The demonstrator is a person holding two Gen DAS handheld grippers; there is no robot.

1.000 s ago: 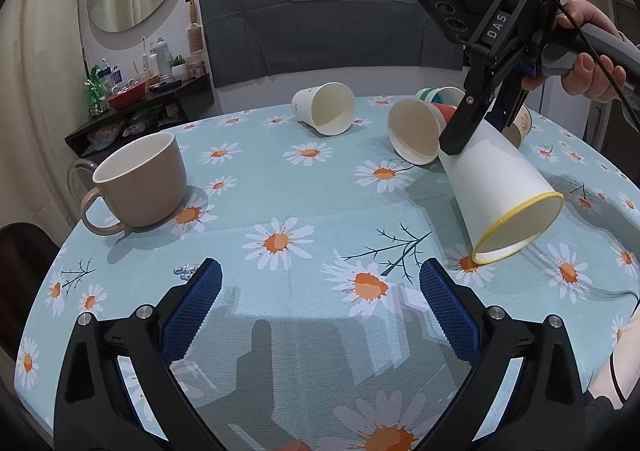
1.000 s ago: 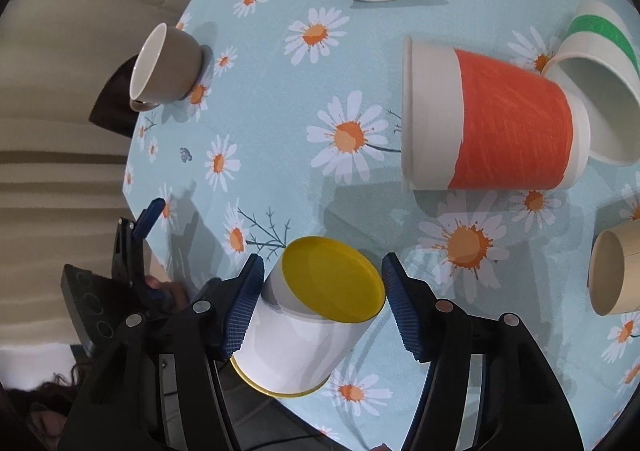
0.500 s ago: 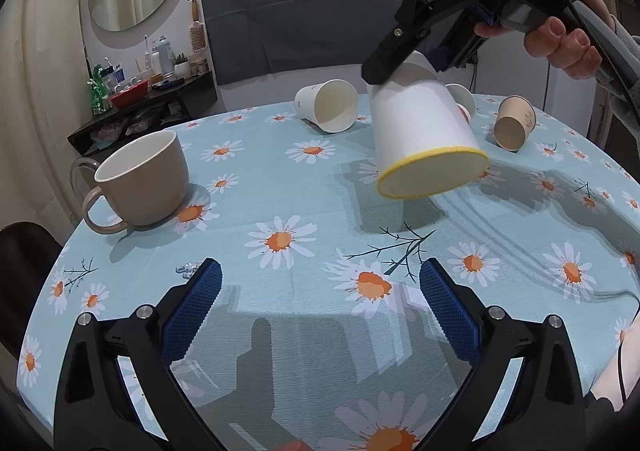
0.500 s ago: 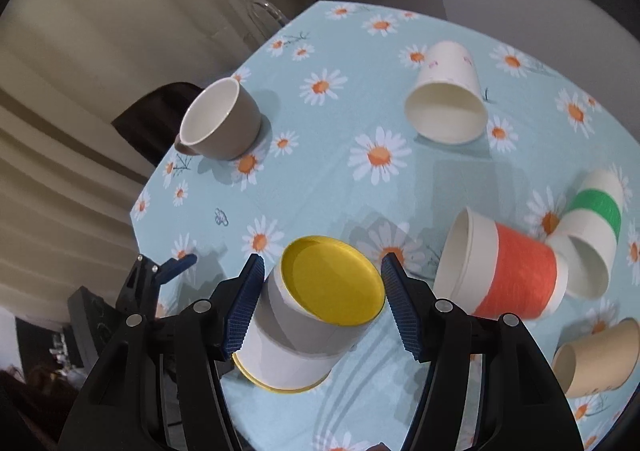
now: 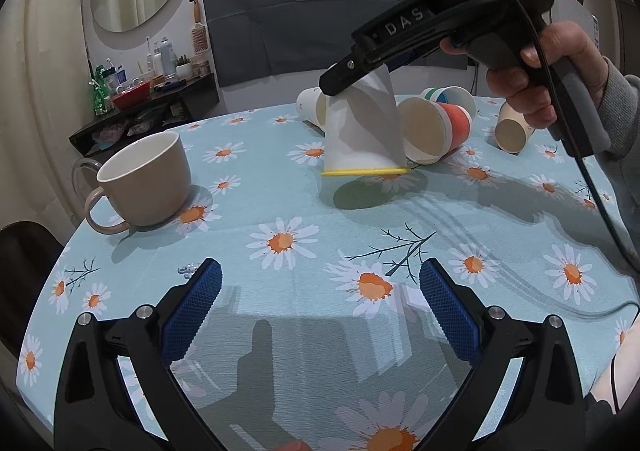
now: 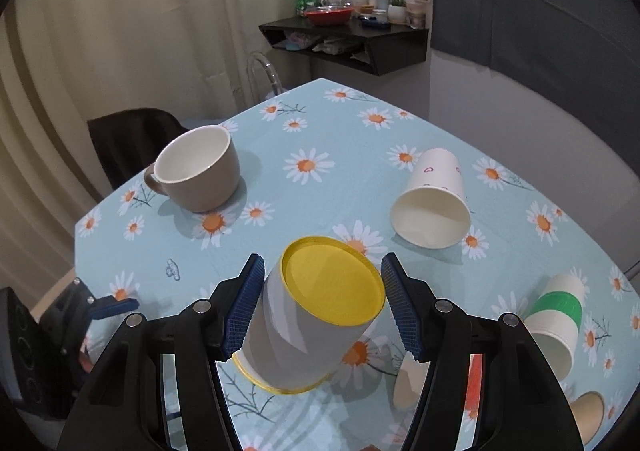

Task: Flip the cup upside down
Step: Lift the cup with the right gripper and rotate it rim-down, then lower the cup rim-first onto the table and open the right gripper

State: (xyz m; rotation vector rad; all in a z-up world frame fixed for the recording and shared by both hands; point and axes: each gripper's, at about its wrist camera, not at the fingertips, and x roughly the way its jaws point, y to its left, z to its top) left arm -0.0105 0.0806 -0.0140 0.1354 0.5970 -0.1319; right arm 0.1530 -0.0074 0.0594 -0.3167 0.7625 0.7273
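Cup point(image 6: 316, 323) is clamped between the right gripper point(image 6: 322, 303) pads, yellow base toward the fingertips, mouth down just above the tablecloth point(image 5: 288, 211). Looks like the set-down step: lower it flat, then let go. Left gripper point(image 5: 318, 303) hangs spread and empty.

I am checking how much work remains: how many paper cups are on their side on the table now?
4. The heart-print cup lies at the far side, the orange cup and the green-banded cup right of centre, and the brown cup farthest right. More may be hidden.
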